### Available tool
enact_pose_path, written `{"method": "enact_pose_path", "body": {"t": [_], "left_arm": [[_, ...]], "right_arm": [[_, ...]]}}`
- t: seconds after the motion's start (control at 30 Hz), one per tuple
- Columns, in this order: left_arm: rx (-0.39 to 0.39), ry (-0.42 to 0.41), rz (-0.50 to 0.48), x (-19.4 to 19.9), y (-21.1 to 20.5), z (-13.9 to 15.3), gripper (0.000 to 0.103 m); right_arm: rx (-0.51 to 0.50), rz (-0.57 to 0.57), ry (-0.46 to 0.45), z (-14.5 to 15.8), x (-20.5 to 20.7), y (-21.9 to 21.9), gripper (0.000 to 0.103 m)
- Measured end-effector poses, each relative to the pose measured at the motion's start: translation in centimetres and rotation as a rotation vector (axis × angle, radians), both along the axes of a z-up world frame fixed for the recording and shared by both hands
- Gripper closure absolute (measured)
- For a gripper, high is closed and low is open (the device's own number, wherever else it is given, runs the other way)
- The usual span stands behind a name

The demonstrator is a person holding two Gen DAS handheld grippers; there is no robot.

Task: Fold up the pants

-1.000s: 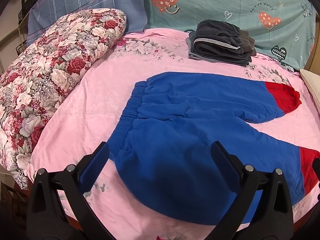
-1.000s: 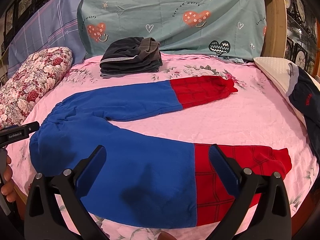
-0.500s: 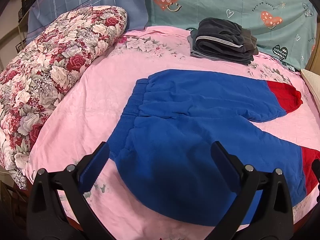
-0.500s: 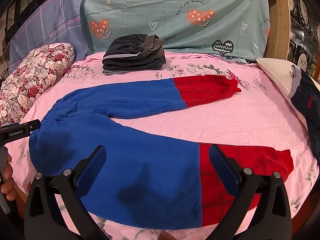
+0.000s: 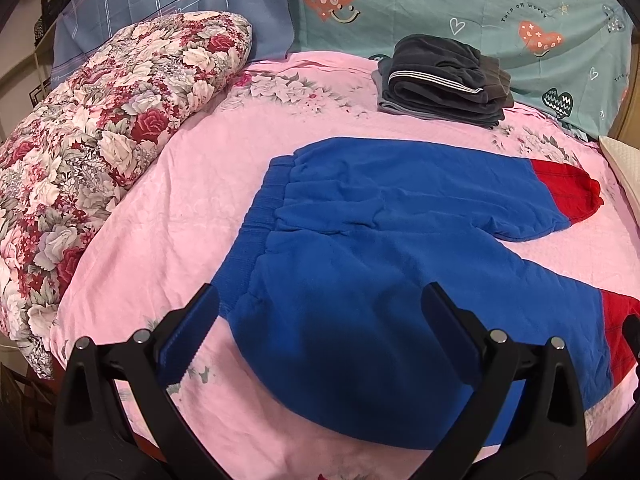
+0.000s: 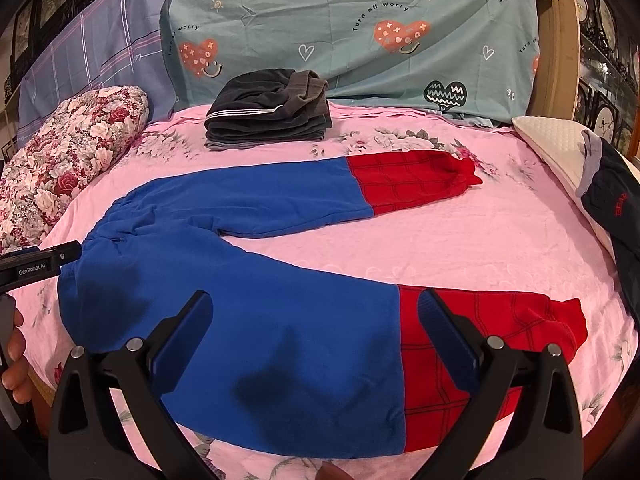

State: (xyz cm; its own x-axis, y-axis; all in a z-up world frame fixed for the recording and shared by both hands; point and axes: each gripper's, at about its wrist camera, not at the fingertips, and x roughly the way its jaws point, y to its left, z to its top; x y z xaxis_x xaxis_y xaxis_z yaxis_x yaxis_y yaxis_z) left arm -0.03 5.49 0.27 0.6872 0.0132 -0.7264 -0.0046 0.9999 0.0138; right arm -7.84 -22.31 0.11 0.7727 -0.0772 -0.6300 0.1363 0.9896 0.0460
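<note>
Since the earlier frames both cameras had eased slightly forward and down toward the bed, so the pants (image 5: 384,264) sat a little lower and larger in each view; the garment itself had not shifted.

The pants (image 6: 256,304) lay flat and unfolded on the pink bedspread (image 5: 192,184), waistband toward 9 o'clock in the right wrist view and the two legs splayed toward 3 o'clock, blue above and red at the lower legs. The left tongs (image 5: 320,332) hovered wide open over the seat of the pants near the waistband, holding nothing. The right tongs (image 6: 314,332) hung equally wide over the near leg, astride the seam where blue met red, also empty.

In the left wrist view the near leg's red cuff was cut off at 3 o'clock, and the lower hem of the seat was hidden behind the tongs' frame. In the right wrist view the left device showed only as a black bar at 9 o'clock, with part of a hand (image 6: 14,364) below it, mostly out of frame.

A stack of folded dark clothes (image 6: 268,114) sat at 12 o'clock by the teal heart-print sheet (image 6: 360,20). A floral quilt (image 5: 100,120) lay at 10 o'clock. A dark garment (image 6: 612,204) at 3 o'clock was cropped by the lens edge.
</note>
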Motion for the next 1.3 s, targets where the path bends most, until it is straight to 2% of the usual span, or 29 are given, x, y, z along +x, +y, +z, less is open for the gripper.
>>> {"method": "enact_pose_path", "body": {"t": [0.6, 0.77, 0.9, 1.0, 1.1, 1.2, 1.3], "left_arm": [[0.011, 0.031, -0.002, 2.1, 0.5, -1.1, 0.002], [0.087, 0.026, -0.064, 4.1, 1.0, -0.7, 0.002], [0.101, 0.005, -0.114, 7.7, 2.9, 1.0, 0.002], [0.085, 0.028, -0.183, 11.9, 3.8, 1.9, 0.002], [0.087, 0.073, -0.22, 15.8, 3.7, 1.1, 0.002], [0.083, 0.125, -0.238, 18.8, 3.0, -0.6, 0.003], [0.072, 0.161, -0.252, 21.2, 2.3, -2.0, 0.009]], "right_arm": [[-0.009, 0.025, 0.035, -0.7, 1.7, 0.8, 0.001], [0.006, 0.108, 0.058, 0.2, 3.4, 1.3, 0.001], [-0.028, 0.224, 0.08, 2.3, 7.0, 1.7, 0.001], [-0.086, 0.34, 0.085, 3.7, 11.1, 2.6, 0.001], [-0.116, 0.462, 0.132, 3.8, 16.3, 4.0, 0.004], [-0.123, 0.521, 0.151, 3.2, 21.5, 5.1, 0.009], [-0.134, 0.578, 0.189, 1.6, 26.2, 6.1, 0.01]]}}
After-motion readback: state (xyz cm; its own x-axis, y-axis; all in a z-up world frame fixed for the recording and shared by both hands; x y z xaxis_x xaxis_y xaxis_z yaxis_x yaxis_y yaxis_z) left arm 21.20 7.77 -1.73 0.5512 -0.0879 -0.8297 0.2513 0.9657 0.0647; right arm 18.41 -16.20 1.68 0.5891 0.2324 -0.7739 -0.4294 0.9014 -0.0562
